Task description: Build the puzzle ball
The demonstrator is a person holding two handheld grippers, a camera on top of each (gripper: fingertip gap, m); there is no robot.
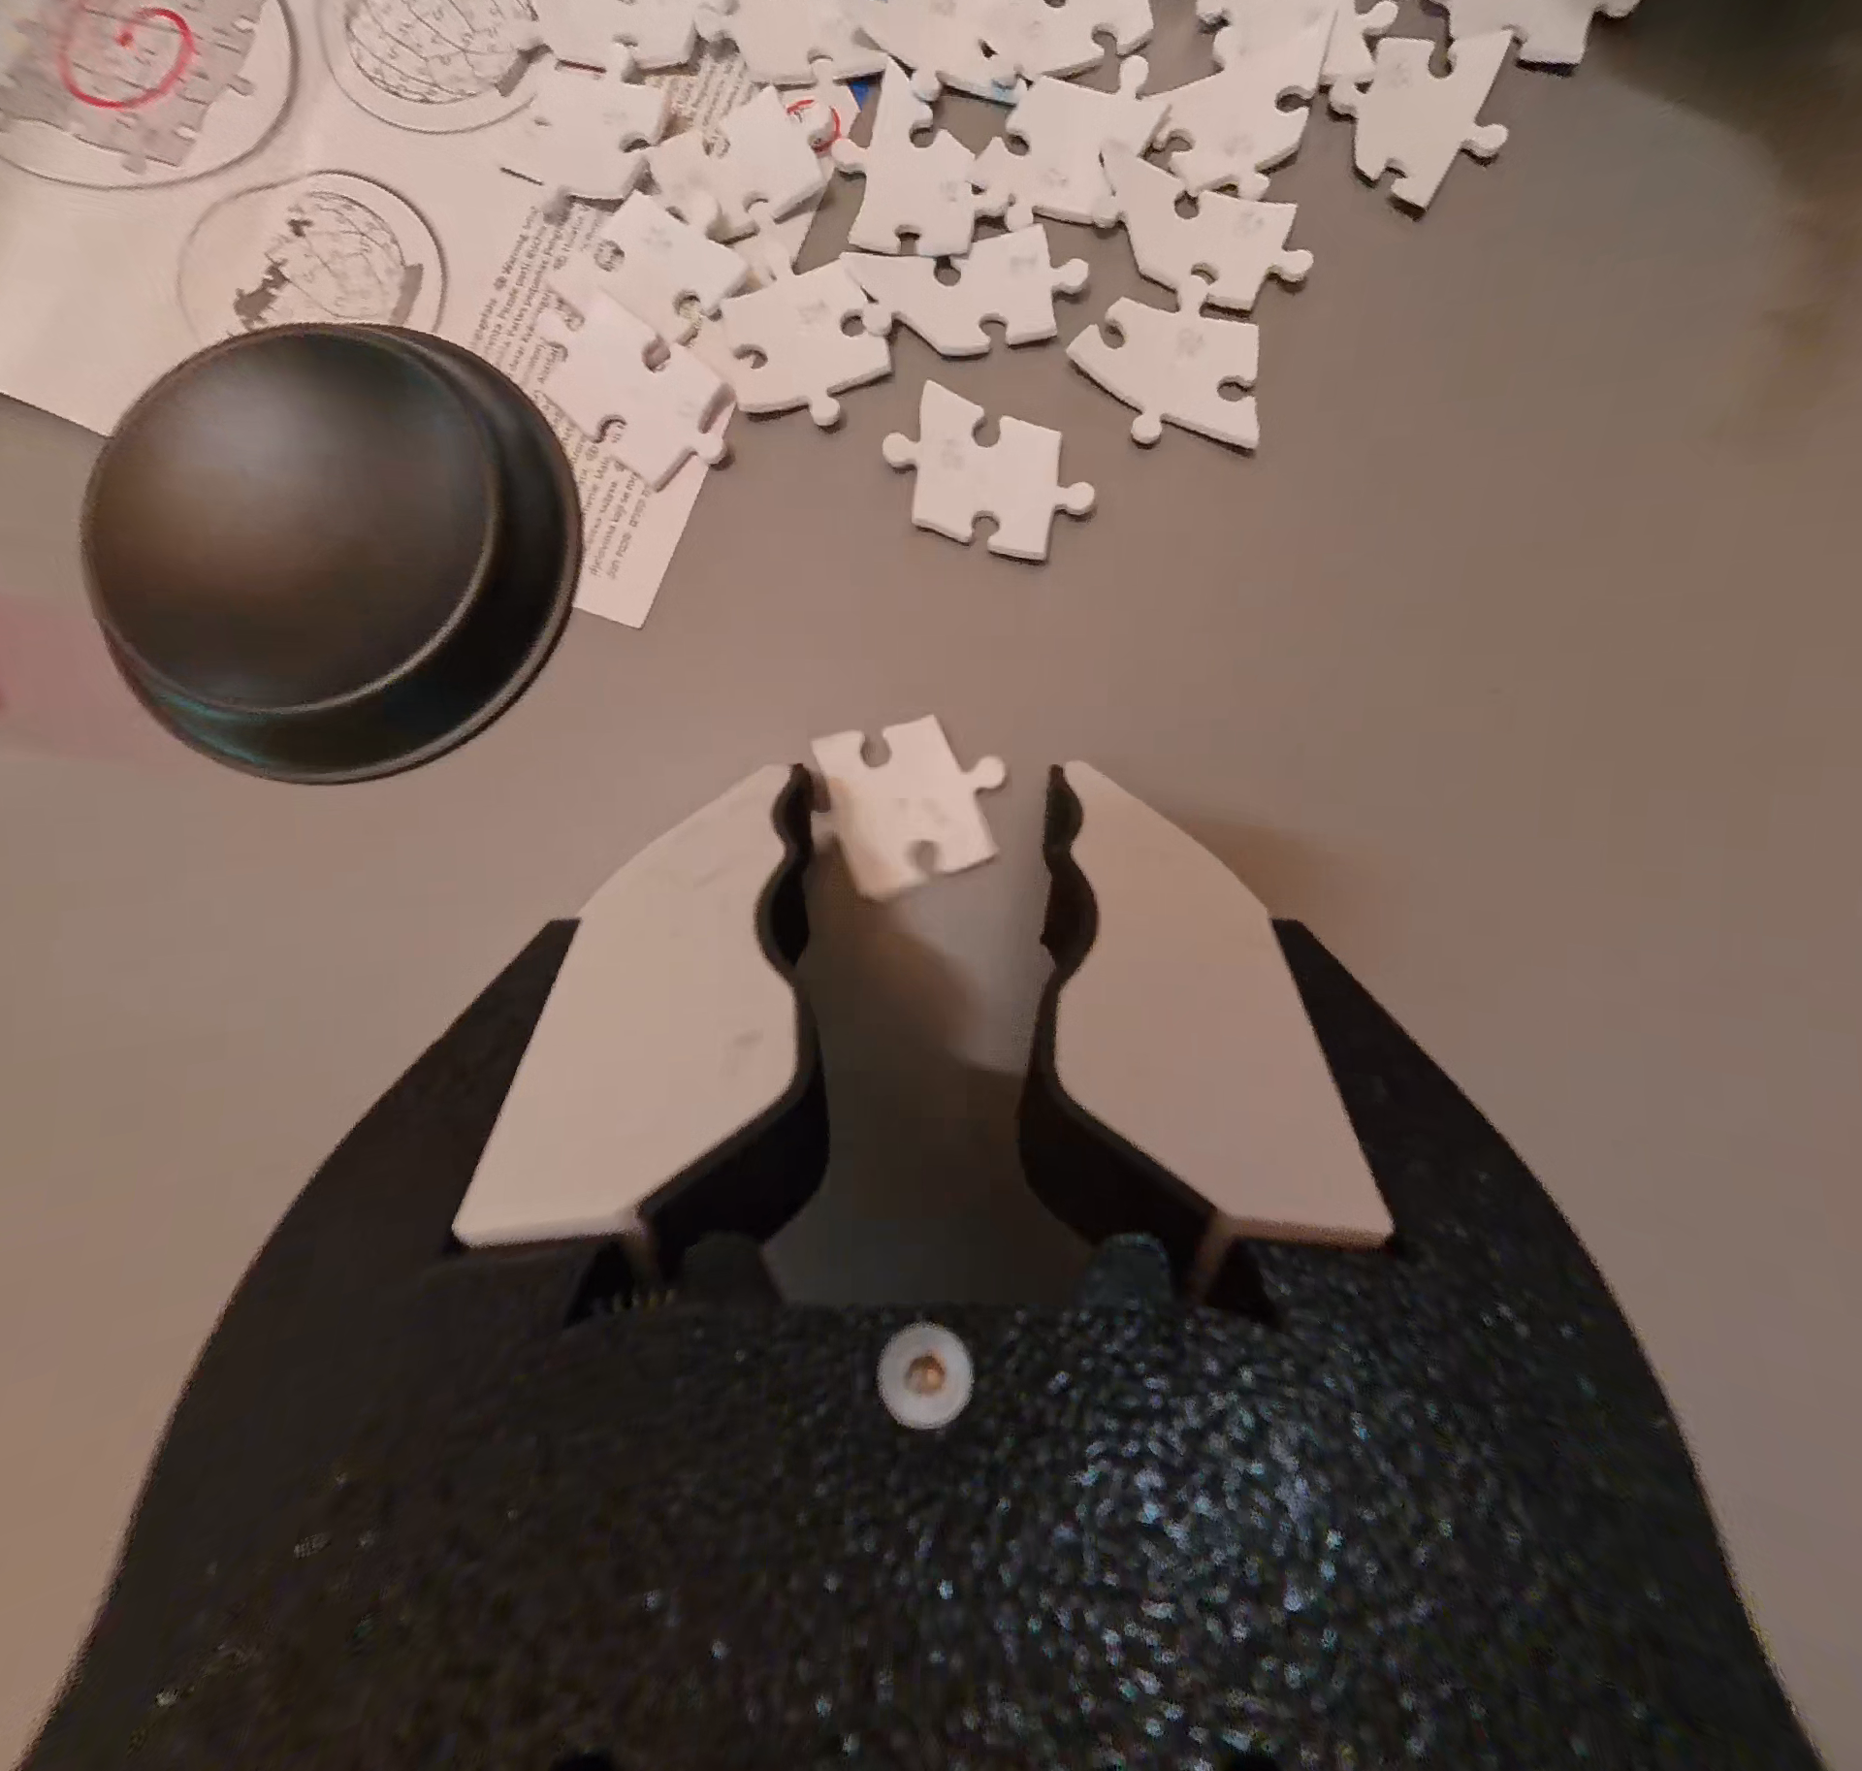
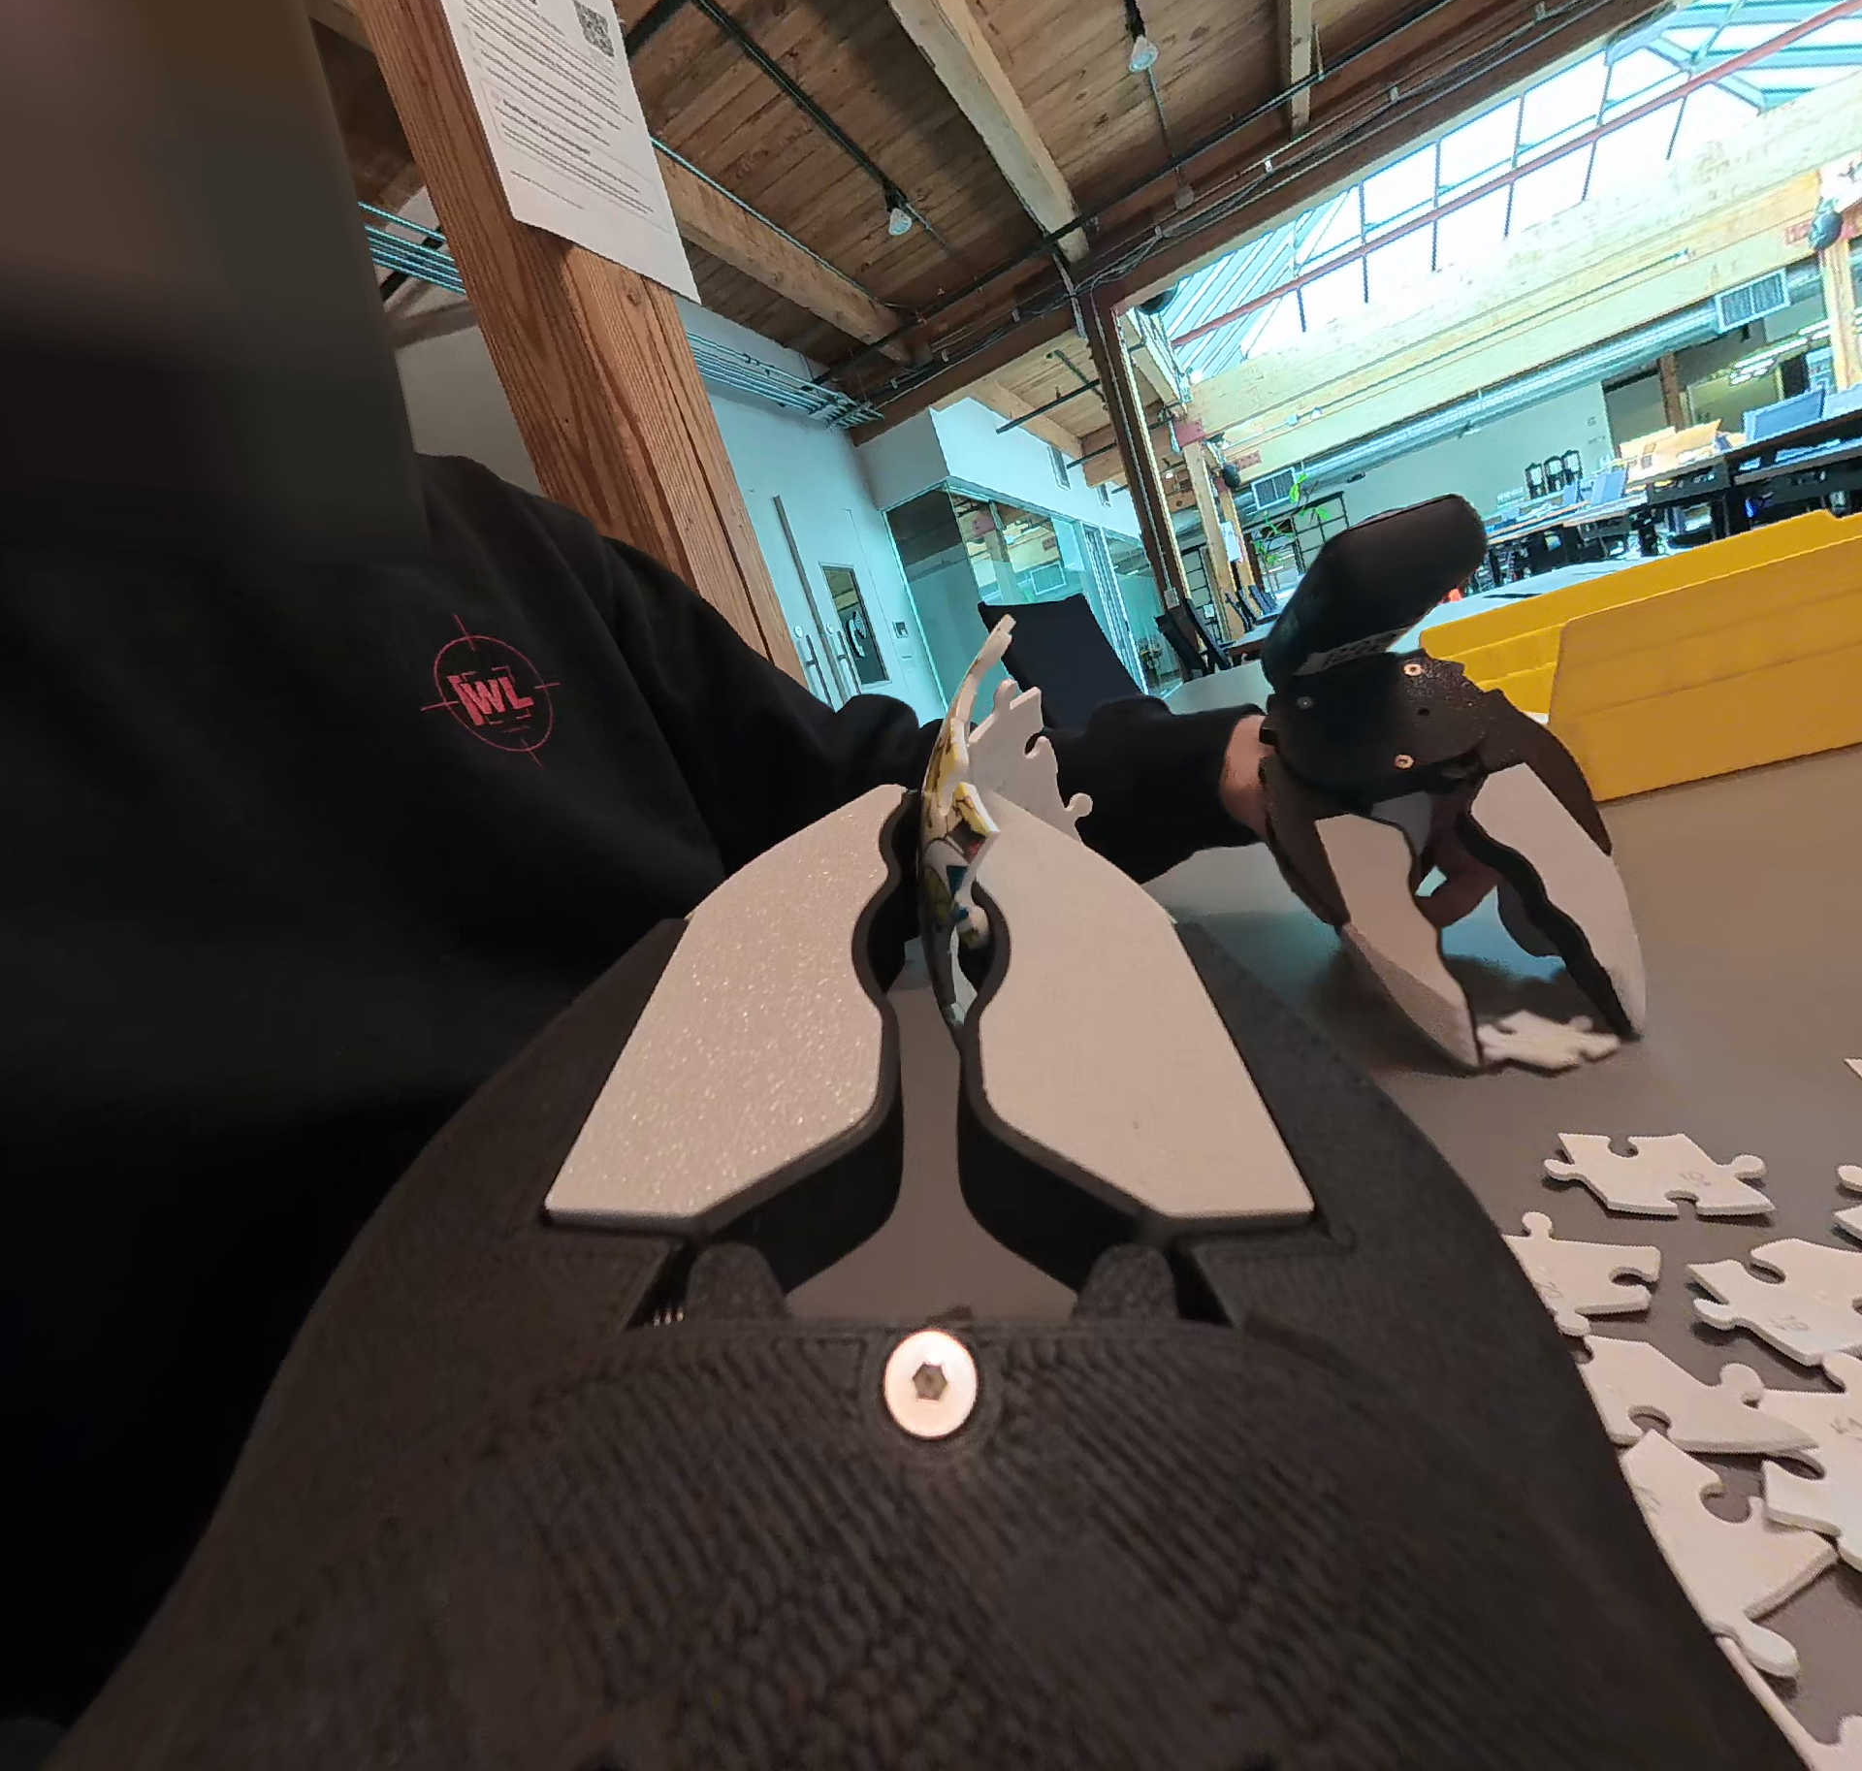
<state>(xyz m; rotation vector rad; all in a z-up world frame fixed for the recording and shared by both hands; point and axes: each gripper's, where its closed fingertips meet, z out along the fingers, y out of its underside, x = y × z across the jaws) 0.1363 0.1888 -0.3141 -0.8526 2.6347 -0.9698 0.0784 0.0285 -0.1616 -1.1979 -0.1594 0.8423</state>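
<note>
- Grippers: two. Left gripper (image 1: 927, 786) near the black dome stand (image 1: 322, 554), fingers apart around one piece; right gripper (image 2: 947, 876) clamped on a joined section.
- Black dome stand: one.
- Loose single piece (image 1: 907, 806) between the left fingers, just right of the stand: one.
- Lone piece (image 1: 987, 473) lying apart, right of the stand: one.
- Scattered white pieces (image 1: 1108, 110) heaped beyond and right of the stand: several dozen, overlapping; exact count cannot be told.
- Instruction sheet (image 1: 131, 241) behind the stand: one, with three round diagrams showing.
- Joined curved section (image 2: 972, 796) in the right gripper: one; its piece count is unclear.
- Yellow bins (image 2: 1693, 675): two.
</note>
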